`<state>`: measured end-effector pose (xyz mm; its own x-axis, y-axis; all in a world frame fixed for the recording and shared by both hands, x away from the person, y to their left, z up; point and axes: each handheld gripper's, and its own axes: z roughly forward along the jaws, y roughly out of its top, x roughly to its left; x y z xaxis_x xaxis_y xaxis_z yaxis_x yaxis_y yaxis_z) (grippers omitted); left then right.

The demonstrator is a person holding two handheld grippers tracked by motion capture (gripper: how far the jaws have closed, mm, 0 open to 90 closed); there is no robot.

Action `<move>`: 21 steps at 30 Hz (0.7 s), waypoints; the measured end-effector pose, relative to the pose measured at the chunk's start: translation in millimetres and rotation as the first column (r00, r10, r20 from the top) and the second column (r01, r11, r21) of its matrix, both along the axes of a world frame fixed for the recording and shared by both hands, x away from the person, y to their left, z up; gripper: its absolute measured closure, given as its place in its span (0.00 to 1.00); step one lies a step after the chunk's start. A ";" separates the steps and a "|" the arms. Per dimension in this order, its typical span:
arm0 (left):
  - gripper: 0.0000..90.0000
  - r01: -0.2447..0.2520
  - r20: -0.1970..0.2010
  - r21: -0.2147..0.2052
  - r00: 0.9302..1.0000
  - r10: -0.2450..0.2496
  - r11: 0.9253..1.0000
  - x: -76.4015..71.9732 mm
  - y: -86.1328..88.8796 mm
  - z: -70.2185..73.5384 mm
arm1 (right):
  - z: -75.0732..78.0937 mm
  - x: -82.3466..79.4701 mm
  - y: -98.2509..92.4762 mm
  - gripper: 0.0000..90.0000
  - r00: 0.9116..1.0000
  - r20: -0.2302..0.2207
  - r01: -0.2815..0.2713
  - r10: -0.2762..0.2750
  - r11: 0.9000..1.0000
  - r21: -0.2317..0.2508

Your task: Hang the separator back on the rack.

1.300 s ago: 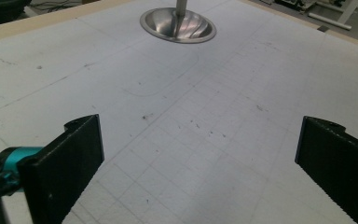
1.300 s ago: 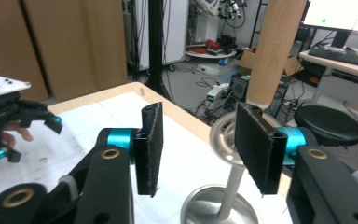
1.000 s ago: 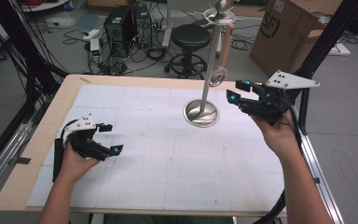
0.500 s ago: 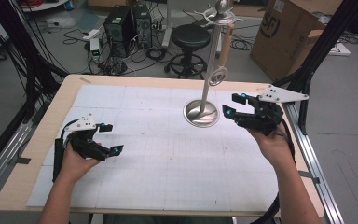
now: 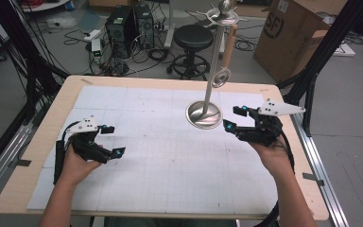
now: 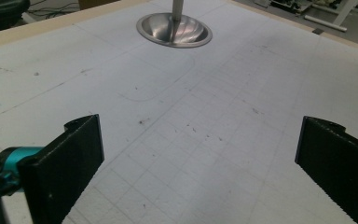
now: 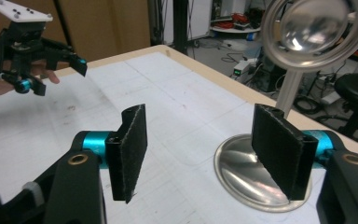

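Right gripper view: hanging ring (image 7: 318, 29) above empty, just-widened right gripper (image 7: 205, 149); left gripper (image 6: 196, 154) wide, empty.

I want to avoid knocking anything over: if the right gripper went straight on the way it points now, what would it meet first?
Probably the metal stand's round base: the right gripper points left at it, jaws open and just widened, nothing between them. In its own view one jaw overlaps the base, so the gap is unclear.
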<state>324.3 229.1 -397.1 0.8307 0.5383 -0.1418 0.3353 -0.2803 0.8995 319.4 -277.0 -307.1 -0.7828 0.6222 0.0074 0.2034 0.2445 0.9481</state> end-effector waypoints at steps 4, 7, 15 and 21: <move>0.02 0.004 0.002 0.004 1.000 -0.004 1.000 0.1 -1.1 -0.1 | -12.3 -2.8 -2.7 0.35 1.000 -0.019 -0.010 0.010 1.000 0.001; 0.02 0.002 0.001 0.005 1.000 -0.002 1.000 0.1 -0.6 -0.2 | -19.7 -4.8 -5.2 0.34 1.000 -0.024 -0.011 0.011 1.000 0.010; 0.02 0.003 0.003 0.009 1.000 -0.003 1.000 -0.3 -1.4 -0.3 | -43.5 -9.7 -13.2 0.30 0.999 -0.054 -0.004 0.006 1.000 0.028; 0.02 0.006 0.003 0.011 1.000 -0.006 1.000 0.5 -2.2 -0.9 | -59.7 -10.5 -16.7 0.27 0.996 -0.092 0.004 -0.002 1.000 0.013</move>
